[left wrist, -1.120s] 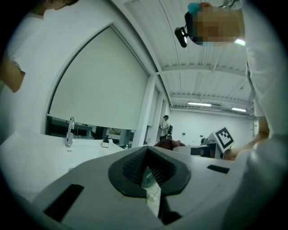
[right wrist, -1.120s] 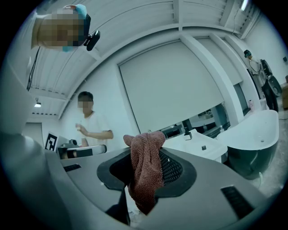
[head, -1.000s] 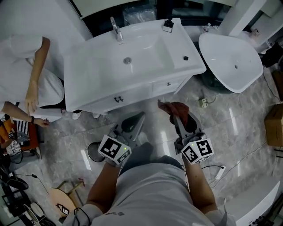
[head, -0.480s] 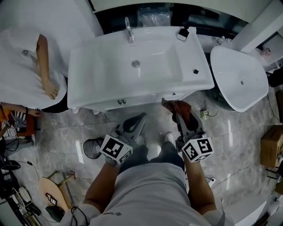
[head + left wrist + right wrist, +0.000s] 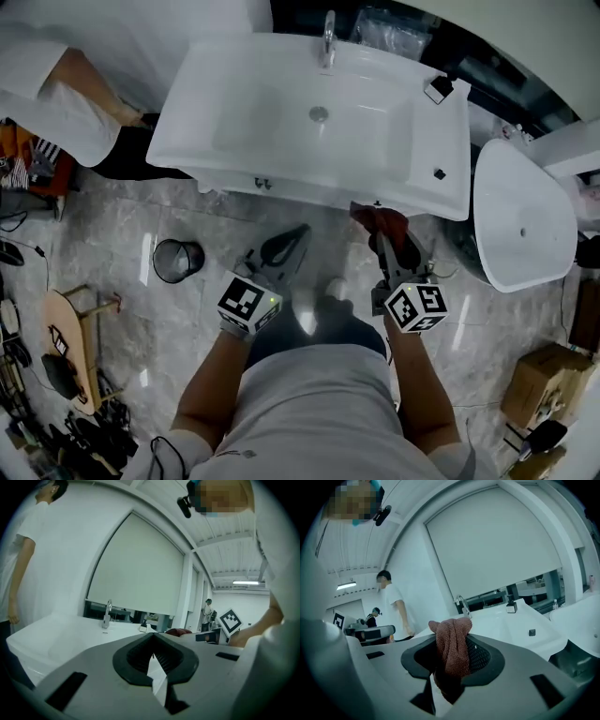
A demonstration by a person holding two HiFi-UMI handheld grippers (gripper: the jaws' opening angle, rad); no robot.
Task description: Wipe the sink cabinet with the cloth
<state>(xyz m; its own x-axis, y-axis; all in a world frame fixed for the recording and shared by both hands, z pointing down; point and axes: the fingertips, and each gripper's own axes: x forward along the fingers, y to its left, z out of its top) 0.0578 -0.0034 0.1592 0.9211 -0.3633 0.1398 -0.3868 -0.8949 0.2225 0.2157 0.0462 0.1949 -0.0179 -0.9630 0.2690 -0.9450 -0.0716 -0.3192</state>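
The cloth (image 5: 452, 651), a reddish-brown rag, is pinched in the right gripper (image 5: 382, 234), whose jaws are clamped on it. A bunched fold stands up above the jaw tips and the rest hangs down between the dark pads. From the head view the cloth (image 5: 380, 217) sits just in front of the front edge of the sink cabinet (image 5: 225, 122), toward its right end. Whether it touches the cabinet front cannot be told. The left gripper (image 5: 152, 641) has its jaws together with nothing between them, and in the head view it (image 5: 298, 232) is held out over the floor, beside the right one and a little further from the cabinet. The cabinet is white, with a rectangular basin, a drain (image 5: 319, 114) in the middle and a chrome tap (image 5: 327, 37) at the back edge. A small boxy black-and-white item (image 5: 438, 89) stands at the top's back right corner and a small dark piece (image 5: 439, 173) lies near its front right corner. To the right of the cabinet stands a separate white oval basin (image 5: 520, 220). The floor (image 5: 112, 244) is glossy grey marble, with a small dark bin (image 5: 176, 259) to the left of the grippers, a wooden stool (image 5: 70, 337) further left, and a cardboard box (image 5: 539, 382) at the lower right. A person in white (image 5: 52, 98) stands by the cabinet's left end.
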